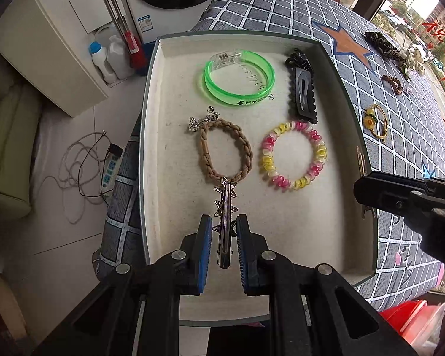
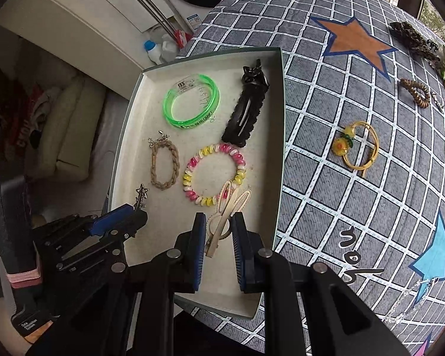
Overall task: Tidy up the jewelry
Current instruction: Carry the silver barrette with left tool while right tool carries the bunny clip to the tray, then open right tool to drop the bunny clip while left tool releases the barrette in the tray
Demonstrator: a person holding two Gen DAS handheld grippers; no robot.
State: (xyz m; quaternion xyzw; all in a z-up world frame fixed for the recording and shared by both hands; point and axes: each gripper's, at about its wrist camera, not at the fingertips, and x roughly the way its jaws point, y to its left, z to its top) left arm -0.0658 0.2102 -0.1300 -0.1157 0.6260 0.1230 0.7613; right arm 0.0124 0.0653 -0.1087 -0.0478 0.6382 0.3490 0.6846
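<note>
Both hand-held grippers are hanging over the tray (image 1: 151,95), each carrying a clip. The left hand-held gripper (image 1: 224,231) is grasping a silver star clip (image 1: 225,207) between its blue pads, the clip's tip overlapping the near end of the braided tie (image 1: 225,151). The right hand-held gripper (image 2: 219,231) is grasping a cream clip (image 2: 228,207), whose far end is reaching toward the pink-and-yellow coil tie (image 2: 215,175).

The tray is lying at the left edge of the bench (image 2: 356,178), already holding the green bangle (image 1: 238,80) and black clip (image 1: 301,89) along its far side, and the 2 ties in the middle. The near part of the tray floor is the only bare stretch.

To do this step well, I judge each clip should be going down on that bare near strip, clear of the ties, so nothing is stacking or tangling. Lowering until the clip is almost touching the lining before opening would be keeping it from bouncing. The 2 hand-held grippers are working close together, so setting down 1 at a time looks safer.

Both are pointing steeply downward, fingers aimed toward the tray's far side, the left near the tray's left edge, the right nearer its right edge. A yellow flower tie (image 2: 359,145) and other pieces are waiting on the bench.
</note>
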